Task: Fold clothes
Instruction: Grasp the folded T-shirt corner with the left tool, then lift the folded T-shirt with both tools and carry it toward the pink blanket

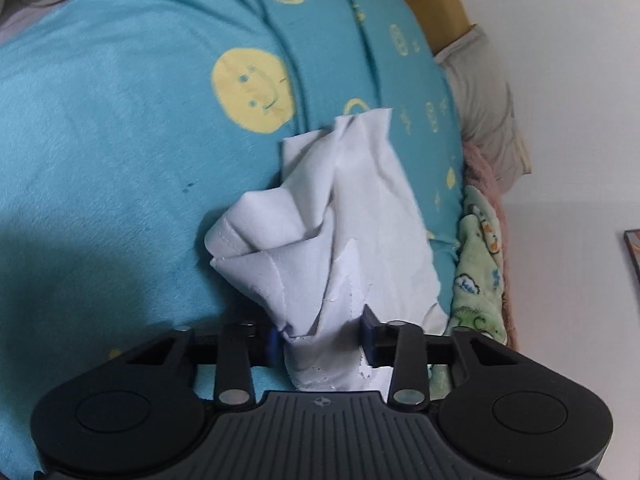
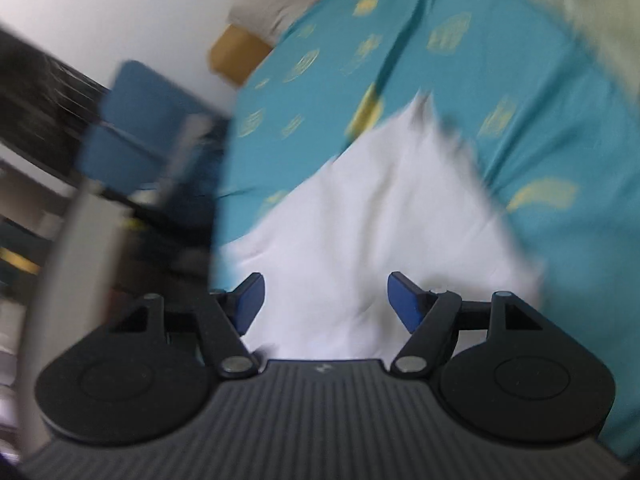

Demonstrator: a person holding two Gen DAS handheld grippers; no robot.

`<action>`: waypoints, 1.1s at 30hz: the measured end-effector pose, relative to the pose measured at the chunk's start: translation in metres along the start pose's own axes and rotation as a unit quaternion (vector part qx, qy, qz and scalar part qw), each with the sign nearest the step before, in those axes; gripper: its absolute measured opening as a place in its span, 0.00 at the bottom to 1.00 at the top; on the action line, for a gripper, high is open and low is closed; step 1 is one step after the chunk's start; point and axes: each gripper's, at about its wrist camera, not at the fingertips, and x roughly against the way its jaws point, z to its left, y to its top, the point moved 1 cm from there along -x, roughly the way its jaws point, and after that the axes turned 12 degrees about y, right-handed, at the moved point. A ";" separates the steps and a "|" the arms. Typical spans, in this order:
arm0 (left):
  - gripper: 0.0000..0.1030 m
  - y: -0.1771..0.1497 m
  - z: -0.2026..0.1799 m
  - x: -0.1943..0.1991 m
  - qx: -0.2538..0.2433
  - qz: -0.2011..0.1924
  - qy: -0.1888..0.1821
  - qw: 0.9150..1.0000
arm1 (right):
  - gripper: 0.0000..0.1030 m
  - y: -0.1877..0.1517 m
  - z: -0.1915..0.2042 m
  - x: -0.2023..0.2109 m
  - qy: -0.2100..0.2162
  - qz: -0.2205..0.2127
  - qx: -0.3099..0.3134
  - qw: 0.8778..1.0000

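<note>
A white garment lies crumpled on a teal bedsheet printed with yellow smiley faces. My left gripper is shut on a bunched part of the white garment, which hangs and trails away from the blue pads. In the right wrist view, which is motion-blurred, the same white garment spreads over the teal sheet. My right gripper is open, its blue pads wide apart just above the cloth, holding nothing.
A grey pillow, a pink fuzzy blanket and a green patterned cloth lie along the bed's right edge by the white wall. A tan headboard is at the back. A blue chair and dark furniture stand beside the bed.
</note>
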 end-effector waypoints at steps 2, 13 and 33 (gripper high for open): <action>0.26 0.000 -0.006 0.005 -0.011 -0.013 -0.016 1.000 | 0.85 -0.013 -0.007 -0.004 0.047 0.029 -0.060 0.997; 0.24 -0.005 0.005 0.014 0.037 -0.023 -0.044 0.998 | 0.86 -0.032 -0.063 -0.014 0.056 -0.021 -0.244 0.968; 0.19 0.006 -0.030 0.033 0.008 -0.054 -0.078 0.996 | 0.22 -0.016 -0.050 0.028 0.009 -0.163 -0.182 0.970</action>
